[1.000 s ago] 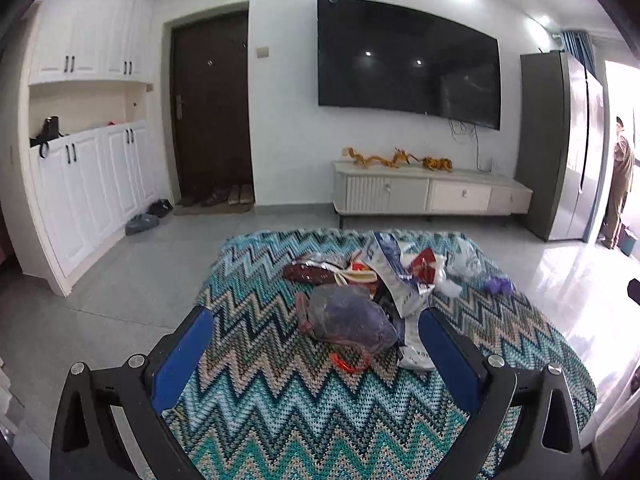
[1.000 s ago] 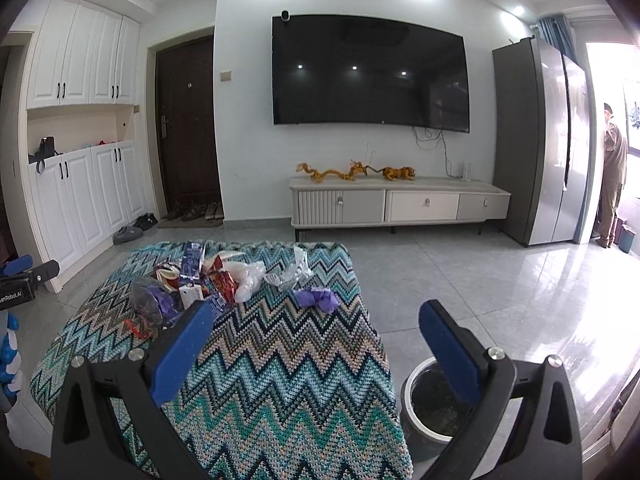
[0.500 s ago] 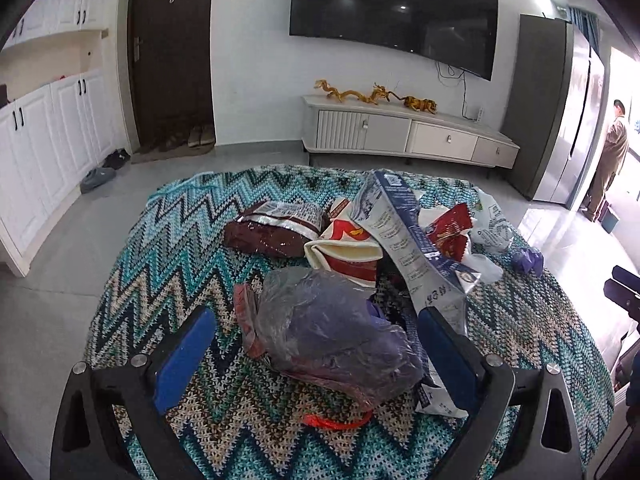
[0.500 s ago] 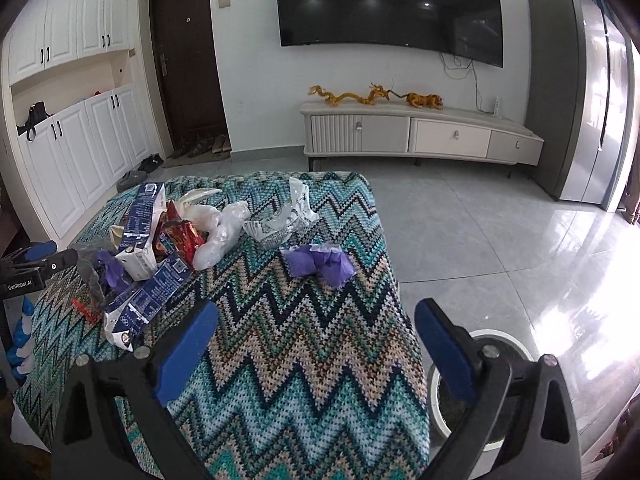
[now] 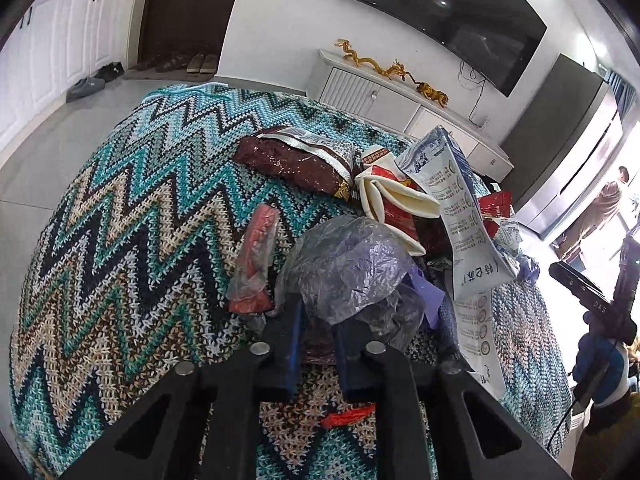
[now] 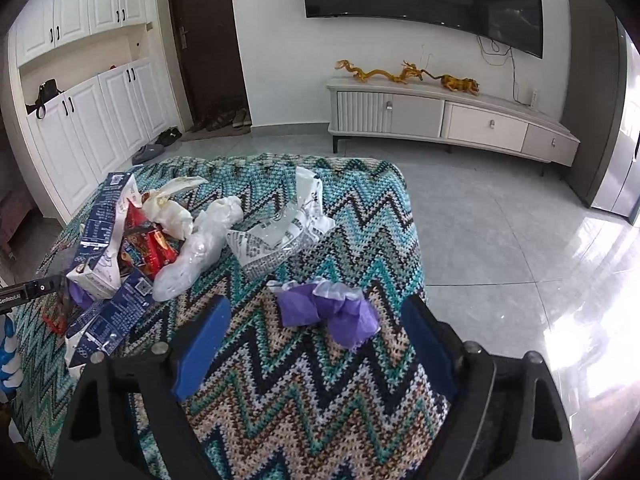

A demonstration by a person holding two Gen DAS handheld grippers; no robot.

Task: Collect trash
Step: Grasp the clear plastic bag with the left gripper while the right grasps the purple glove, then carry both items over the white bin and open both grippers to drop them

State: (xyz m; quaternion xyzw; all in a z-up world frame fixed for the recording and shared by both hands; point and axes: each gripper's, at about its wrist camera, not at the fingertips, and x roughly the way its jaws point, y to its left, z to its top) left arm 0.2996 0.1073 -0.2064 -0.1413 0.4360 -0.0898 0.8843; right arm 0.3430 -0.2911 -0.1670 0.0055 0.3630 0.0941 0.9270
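A heap of trash lies on a zigzag-knit cloth [image 5: 120,216] covering a table. In the left wrist view my left gripper [image 5: 318,320] is shut on the near edge of a crumpled grey plastic bag [image 5: 348,264]. Behind it lie a dark red snack wrapper [image 5: 296,160], a red-and-cream package [image 5: 394,196] and a blue-and-white carton [image 5: 460,200]. In the right wrist view my right gripper [image 6: 316,320] is open, its fingers [image 6: 204,340] on either side of a crumpled purple wrapper [image 6: 328,310] on the cloth [image 6: 320,400].
A white plastic bag [image 6: 204,240], a printed clear wrapper [image 6: 280,236] and red snack packs [image 6: 148,244] lie beyond the purple wrapper. The table's right edge drops to tiled floor [image 6: 500,232]. A TV cabinet [image 6: 440,120] stands by the far wall.
My left gripper has moved down and forward and closed on the grey plastic bag. My right gripper has lowered and advanced until its open fingers flank the purple wrapper.
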